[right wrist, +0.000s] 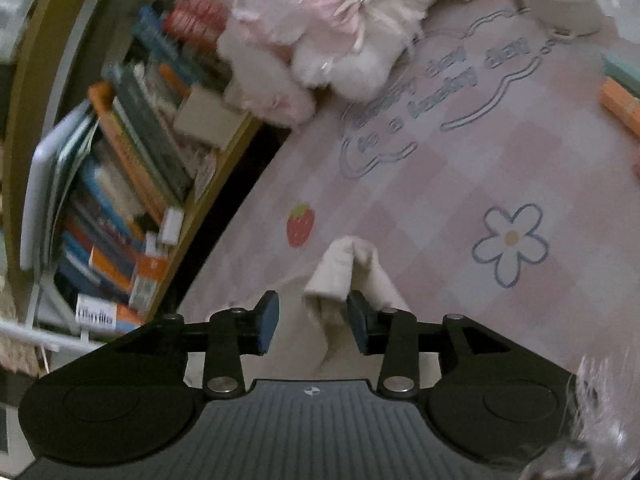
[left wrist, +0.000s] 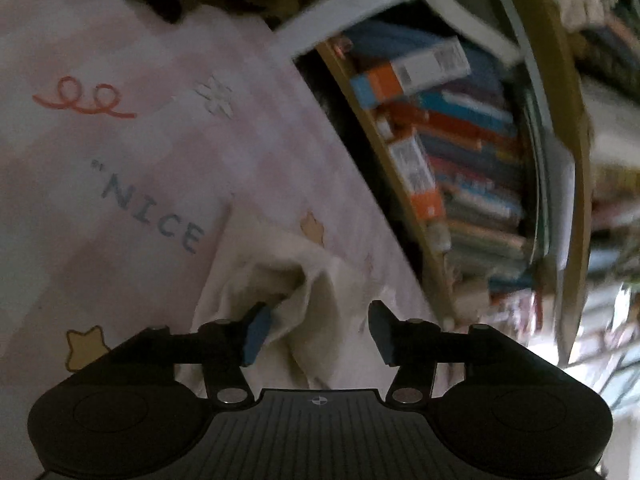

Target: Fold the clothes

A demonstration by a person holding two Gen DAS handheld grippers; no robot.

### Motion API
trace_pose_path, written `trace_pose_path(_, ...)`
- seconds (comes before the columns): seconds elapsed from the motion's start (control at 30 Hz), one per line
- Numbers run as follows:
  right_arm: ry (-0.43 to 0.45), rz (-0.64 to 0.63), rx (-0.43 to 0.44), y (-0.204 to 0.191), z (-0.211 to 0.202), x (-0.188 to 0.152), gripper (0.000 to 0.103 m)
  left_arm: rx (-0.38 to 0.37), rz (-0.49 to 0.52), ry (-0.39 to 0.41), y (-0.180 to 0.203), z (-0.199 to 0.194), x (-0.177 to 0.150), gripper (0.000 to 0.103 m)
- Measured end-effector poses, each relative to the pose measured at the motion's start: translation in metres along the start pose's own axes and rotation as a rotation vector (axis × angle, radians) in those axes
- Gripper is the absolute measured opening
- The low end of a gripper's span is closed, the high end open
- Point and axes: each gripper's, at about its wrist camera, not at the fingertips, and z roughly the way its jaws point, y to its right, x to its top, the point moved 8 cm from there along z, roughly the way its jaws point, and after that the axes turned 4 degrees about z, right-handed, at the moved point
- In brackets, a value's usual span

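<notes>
A cream garment (left wrist: 280, 276) lies crumpled on the pink checked bed cover (left wrist: 120, 208). My left gripper (left wrist: 318, 332) stands open just over it. A fold of the cloth rests against the left blue pad (left wrist: 256, 330), while the right pad (left wrist: 380, 332) is clear of it. In the right wrist view a raised corner of the same cream garment (right wrist: 344, 264) stands between the fingers of my right gripper (right wrist: 313, 320). That gripper is open: the cloth leans on the right pad (right wrist: 358, 322) and a gap shows beside the left pad (right wrist: 269, 320).
A wooden bookshelf (left wrist: 472, 152) packed with books runs along the bed's edge, also seen as the bookshelf (right wrist: 120, 184) on the left of the right wrist view. A white and pink plush toy (right wrist: 320, 24) sits at the far end of the cover. An orange box (right wrist: 620, 104) lies at the right.
</notes>
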Motion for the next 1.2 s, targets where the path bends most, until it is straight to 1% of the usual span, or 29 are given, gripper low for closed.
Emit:
trace_pose_path(0.07, -0.045, -0.011, -0.005, -0.004, 0.008, -0.002, 0.036, 0.026, -0.011, -0.033, -0.001, 0.010, 0.000, 0.051)
trace_pose_path(0.1, -0.068, -0.013, -0.015, -0.006, 0.013, -0.002, 0.036, 0.026, -0.022, -0.030, -0.001, 0.014, 0.003, 0.051)
trace_pose_path(0.17, -0.087, 0.005, -0.027, -0.010, 0.026, 0.007, 0.035, -0.010, -0.075, -0.011, 0.000, 0.021, 0.017, 0.051)
trace_pose_path(0.2, -0.062, 0.029, -0.004, -0.015, 0.030, 0.016, 0.035, -0.048, -0.130, 0.042, 0.000, 0.019, 0.027, 0.051)
trace_pose_path(0.23, 0.002, 0.063, 0.044, -0.021, 0.029, 0.029, 0.035, -0.096, -0.197, 0.114, -0.002, 0.015, 0.039, 0.051)
trace_pose_path(0.27, 0.070, 0.105, 0.107, -0.026, 0.024, 0.040, 0.035, -0.143, -0.264, 0.186, -0.004, 0.009, 0.052, 0.053)
trace_pose_path(0.3, 0.138, 0.148, 0.173, -0.031, 0.018, 0.052, 0.035, -0.172, -0.329, 0.272, -0.008, 0.000, 0.060, 0.055)
trace_pose_path(0.33, 0.189, 0.179, 0.212, -0.035, 0.011, 0.060, 0.035, -0.192, -0.394, 0.364, -0.013, -0.011, 0.067, 0.057)
trace_pose_path(0.37, 0.200, 0.146, 0.200, -0.039, 0.007, 0.060, 0.036, -0.183, -0.394, 0.385, -0.013, -0.017, 0.068, 0.062)
trace_pose_path(0.43, 0.205, 0.057, 0.159, -0.047, 0.000, 0.057, 0.037, -0.137, -0.333, 0.359, -0.010, -0.022, 0.064, 0.062)
trace_pose_path(0.47, 0.191, -0.022, 0.116, -0.049, -0.001, 0.051, 0.037, -0.099, -0.273, 0.328, -0.005, -0.023, 0.059, 0.062)
trace_pose_path(0.5, 0.169, -0.124, 0.058, -0.051, -0.002, 0.038, 0.037, -0.054, -0.188, 0.281, 0.003, -0.022, 0.050, 0.062)
trace_pose_path(0.53, 0.146, -0.229, -0.002, -0.052, -0.003, 0.026, 0.037, -0.015, -0.085, 0.226, 0.014, -0.020, 0.039, 0.062)
trace_pose_path(0.6, 0.112, -0.437, -0.089, -0.053, -0.001, -0.007, 0.037, 0.072, 0.143, 0.135, 0.037, -0.013, 0.013, 0.062)
trace_pose_path(0.63, 0.095, -0.541, -0.131, -0.054, 0.000, -0.023, 0.039, 0.117, 0.258, 0.091, 0.048, -0.009, 0.000, 0.062)
trace_pose_path(0.7, 0.072, -0.727, -0.201, -0.055, 0.003, -0.054, 0.042, 0.230, 0.468, 0.047, 0.064, -0.003, -0.021, 0.062)
trace_pose_path(0.73, 0.068, -0.805, -0.226, -0.055, 0.005, -0.069, 0.043, 0.274, 0.535, 0.034, 0.068, 0.002, -0.028, 0.062)
trace_pose_path(0.8, 0.080, -0.863, -0.243, -0.054, 0.011, -0.087, 0.043, 0.346, 0.633, 0.012, 0.073, 0.011, -0.040, 0.062)
trace_pose_path(0.83, 0.086, -0.888, -0.250, -0.053, 0.013, -0.096, 0.043, 0.373, 0.648, 0.001, 0.074, 0.016, -0.041, 0.061)
trace_pose_path(0.87, 0.087, -0.901, -0.265, -0.052, 0.016, -0.102, 0.043, 0.381, 0.628, -0.010, 0.072, 0.020, -0.040, 0.060)
trace_pose_path(0.9, 0.086, -0.912, -0.280, -0.050, 0.019, -0.107, 0.043, 0.381, 0.599, -0.019, 0.070, 0.024, -0.039, 0.055)
trace_pose_path(0.93, 0.085, -0.923, -0.296, -0.049, 0.022, -0.112, 0.043, 0.353, 0.541, -0.031, 0.067, 0.027, -0.037, 0.046)
trace_pose_path(0.97, 0.084, -0.934, -0.312, -0.047, 0.025, -0.117, 0.043, 0.297, 0.450, -0.045, 0.063, 0.030, -0.034, 0.026)
trace_pose_path(1.0, 0.077, -0.949, -0.323, -0.045, 0.027, -0.120, 0.043, 0.221, 0.334, -0.053, 0.060, 0.035, -0.028, 0.015)
trace_pose_path(1.03, 0.068, -0.965, -0.334, -0.043, 0.030, -0.122, 0.043, 0.137, 0.210, -0.038, 0.056, 0.038, -0.019, 0.011)
trace_pose_path(1.07, 0.059, -0.982, -0.345, -0.041, 0.032, -0.125, 0.043, 0.079, 0.115, -0.001, 0.052, 0.040, -0.008, 0.008)
trace_pose_path(1.1, 0.054, -0.983, -0.346, -0.040, 0.033, -0.125, 0.044, 0.034, 0.033, 0.043, 0.048, 0.040, 0.004, 0.008)
trace_pose_path(1.13, 0.049, -0.982, -0.345, -0.040, 0.032, -0.124, 0.044, 0.005, -0.039, 0.107, 0.043, 0.038, 0.018, 0.008)
trace_pose_path(1.2, 0.040, -0.980, -0.343, -0.038, 0.032, -0.123, 0.044, 0.007, -0.155, 0.234, 0.027, 0.031, 0.042, 0.008)
